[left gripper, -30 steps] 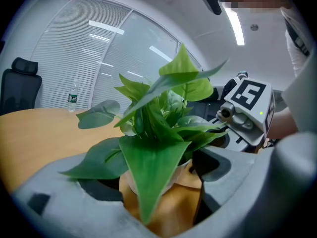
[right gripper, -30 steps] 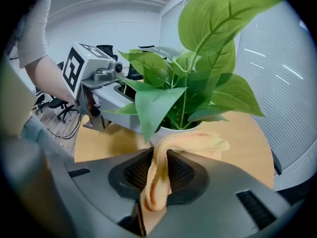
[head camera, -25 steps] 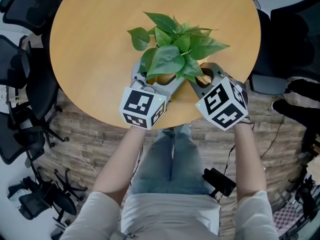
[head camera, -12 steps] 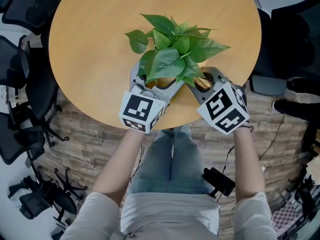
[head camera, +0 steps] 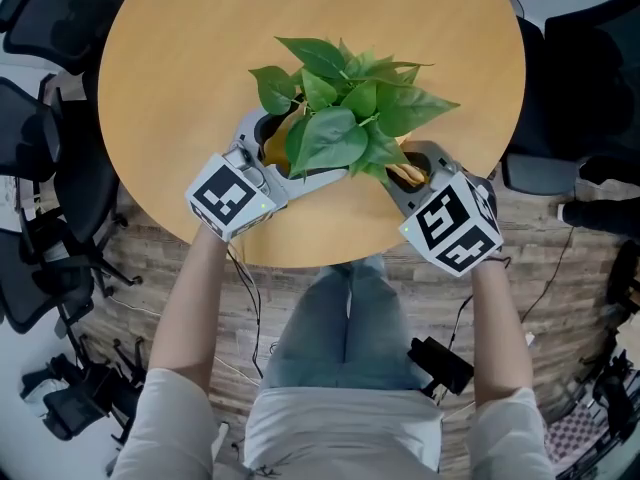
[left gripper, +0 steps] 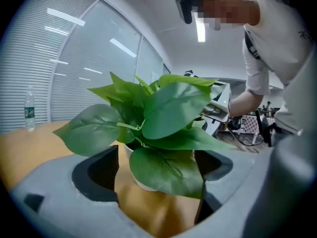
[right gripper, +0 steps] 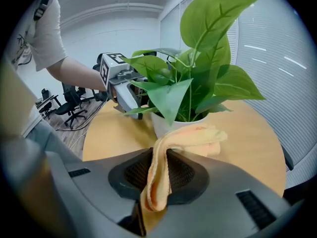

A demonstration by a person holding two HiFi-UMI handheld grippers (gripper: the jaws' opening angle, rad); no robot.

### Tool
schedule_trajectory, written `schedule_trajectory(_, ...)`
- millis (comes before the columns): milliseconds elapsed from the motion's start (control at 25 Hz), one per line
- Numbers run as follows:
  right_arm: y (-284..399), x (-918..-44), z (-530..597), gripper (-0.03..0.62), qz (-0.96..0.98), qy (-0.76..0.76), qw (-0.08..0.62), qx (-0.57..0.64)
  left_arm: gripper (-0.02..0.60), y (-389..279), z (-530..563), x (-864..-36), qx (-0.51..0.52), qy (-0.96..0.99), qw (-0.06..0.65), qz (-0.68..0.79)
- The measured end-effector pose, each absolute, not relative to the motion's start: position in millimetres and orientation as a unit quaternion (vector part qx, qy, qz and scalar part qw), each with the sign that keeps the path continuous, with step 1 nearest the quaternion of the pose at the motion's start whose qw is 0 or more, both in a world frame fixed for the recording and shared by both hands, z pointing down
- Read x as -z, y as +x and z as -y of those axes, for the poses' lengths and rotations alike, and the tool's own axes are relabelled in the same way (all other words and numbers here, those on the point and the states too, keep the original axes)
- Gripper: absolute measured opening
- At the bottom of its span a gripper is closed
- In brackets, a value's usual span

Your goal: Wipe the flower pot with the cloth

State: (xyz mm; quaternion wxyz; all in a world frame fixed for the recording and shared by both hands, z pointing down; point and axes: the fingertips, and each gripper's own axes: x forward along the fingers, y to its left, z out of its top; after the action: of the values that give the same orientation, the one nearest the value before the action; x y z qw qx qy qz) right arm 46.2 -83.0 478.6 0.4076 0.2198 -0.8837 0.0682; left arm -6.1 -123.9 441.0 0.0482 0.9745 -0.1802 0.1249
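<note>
Closest to the person, the right gripper [right gripper: 158, 175] is squeezed shut on the cloth [right gripper: 193, 135]. The cloth is yellow and soft. It is floppy, so it folds over and hangs out past the jaws. Its loose end rests against the near side of the flower pot [right gripper: 159, 124].

The left gripper [left gripper: 158, 182] comes in from the other side. Its jaws stand apart, with the flower pot between them. I can see a bit of table between one jaw and the pot, so I think it is not being squeezed.

The flower pot is small, white and smooth. It is probably light and a bit slippery, so a push from the cloth could slide it or tip it. The best place to hold it is low down on its round sides, under the leaves [head camera: 340, 118]. The leaves are thin and bendy and could tear, so they are no good for holding.

The pot stands near the front edge of the round wooden table [head camera: 180, 68].
</note>
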Motion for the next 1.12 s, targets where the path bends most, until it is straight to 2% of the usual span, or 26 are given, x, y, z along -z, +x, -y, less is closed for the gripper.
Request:
schedule_trajectory(280, 44, -480, 81, 0.061, 0.883, 0.218, 0.41, -0.073, 0.488, 1, 132, -433, -0.097, 0.985, 0.066, 0.124)
schedule_trajectory(560, 47, -480, 81, 0.061, 0.884, 0.218, 0.405, -0.079, 0.446, 2, 134, -434, -0.09, 0.985, 0.072, 0.124)
schedule_trajectory(880, 78, -480, 116, 0.061, 0.869, 0.26, 0.413, -0.081, 0.442, 4, 133, -434, -0.09, 0.983, 0.08, 0.138)
schedule_trajectory(1120, 64, -475, 135, 0.061, 0.872, 0.249, 0.416, -0.059, 0.442, 5, 132, -434, -0.095, 0.98, 0.082, 0.151)
